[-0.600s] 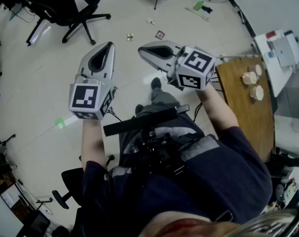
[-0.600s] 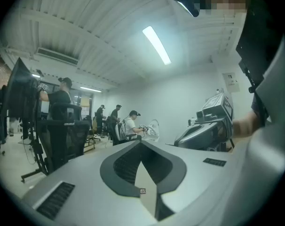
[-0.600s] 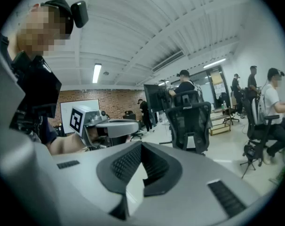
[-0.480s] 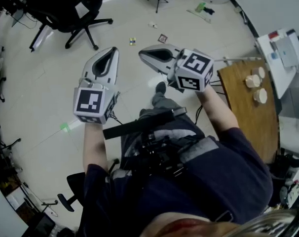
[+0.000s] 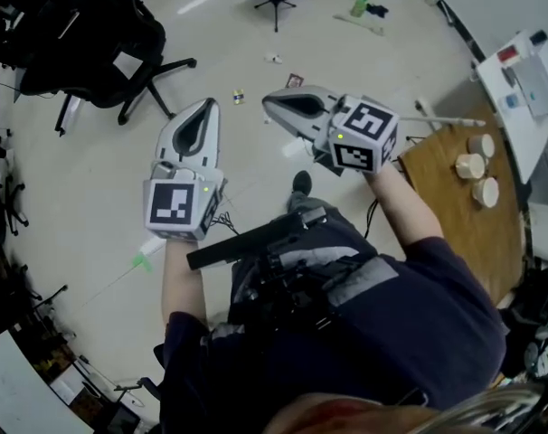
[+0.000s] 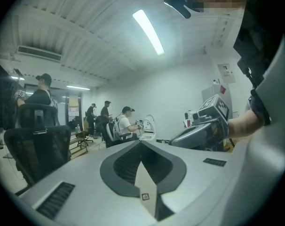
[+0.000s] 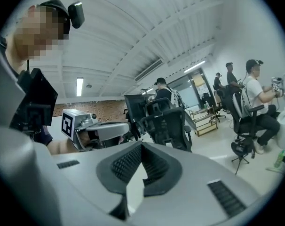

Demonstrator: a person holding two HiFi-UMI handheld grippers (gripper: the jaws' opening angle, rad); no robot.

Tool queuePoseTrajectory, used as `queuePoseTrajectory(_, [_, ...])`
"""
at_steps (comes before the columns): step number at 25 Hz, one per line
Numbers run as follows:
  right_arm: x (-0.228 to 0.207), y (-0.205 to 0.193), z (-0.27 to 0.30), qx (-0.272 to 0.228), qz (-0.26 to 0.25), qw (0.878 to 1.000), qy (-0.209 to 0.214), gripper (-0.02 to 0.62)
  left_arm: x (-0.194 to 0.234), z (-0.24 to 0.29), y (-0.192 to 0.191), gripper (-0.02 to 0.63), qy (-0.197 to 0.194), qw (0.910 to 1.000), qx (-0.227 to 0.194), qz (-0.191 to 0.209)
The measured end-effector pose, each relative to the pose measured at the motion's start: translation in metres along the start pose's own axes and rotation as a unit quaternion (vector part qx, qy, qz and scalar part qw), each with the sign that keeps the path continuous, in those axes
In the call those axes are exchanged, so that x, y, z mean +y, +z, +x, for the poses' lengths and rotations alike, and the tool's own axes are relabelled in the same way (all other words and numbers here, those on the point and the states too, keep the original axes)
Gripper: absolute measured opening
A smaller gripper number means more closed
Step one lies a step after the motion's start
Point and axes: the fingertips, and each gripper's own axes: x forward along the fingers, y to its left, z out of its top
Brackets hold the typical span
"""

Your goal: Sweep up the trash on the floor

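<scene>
Left gripper [image 5: 204,107]: clenched, with nothing between its jaws.
Right gripper [image 5: 272,103]: jaws together, likewise empty.
Trash [image 5: 239,97]: small scraps lay on the floor beyond both tips and well below them.
Risk: neither gripper held a broom, so shut jaws would likely only scatter the scraps toward the office chair [image 5: 102,34], left of the left gripper.

Person in dark navy short-sleeved shirt [image 5: 428,319], grey trousers [image 5: 333,229], black shoe [image 5: 301,183], black chest-mounted rig with cables [image 5: 288,287]; light-grey plastic left gripper [image 5: 204,108] and right gripper [image 5: 272,103], dark ribbed teardrop jaws, each with a black-and-white marker cube [image 5: 176,208].
</scene>
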Motion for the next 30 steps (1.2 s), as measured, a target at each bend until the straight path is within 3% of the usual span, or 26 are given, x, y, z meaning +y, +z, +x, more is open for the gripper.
queuePoseTrajectory(5, [-0.064, 0.025, 0.000, -0.015, 0.011, 1.000, 0.002, 0.015, 0.011, 0.066, 0.003, 0.000, 0.004, 0.9999, 0.014, -0.002])
queuePoseTrajectory(9, [-0.093, 0.040, 0.003, -0.024, 0.013, 1.000, 0.006, 0.015, 0.016, 0.105, 0.012, 0.000, 0.002, 0.9996, 0.019, 0.019])
queuePoseTrajectory(14, [-0.127, 0.052, 0.019, -0.033, 0.015, 0.999, -0.018, 0.015, 0.044, 0.148, 0.019, 0.000, -0.024, 0.9988, 0.022, 0.037])
queuePoseTrajectory(20, [-0.175, 0.067, 0.035, -0.029, -0.004, 0.996, -0.084, 0.015, 0.070, 0.207, 0.024, 0.000, -0.103, 0.9933, -0.003, 0.052])
queuePoseTrajectory(25, [-0.197, 0.072, 0.055, -0.004, 0.002, 0.994, -0.114, 0.015, 0.082, 0.245, 0.025, 0.000, -0.198, 0.9762, 0.005, 0.088])
queuePoseTrajectory(30, [-0.226, 0.070, 0.057, 0.002, 0.012, 0.981, -0.195, 0.015, 0.095, 0.284, 0.021, 0.000, -0.260, 0.9615, 0.005, 0.089])
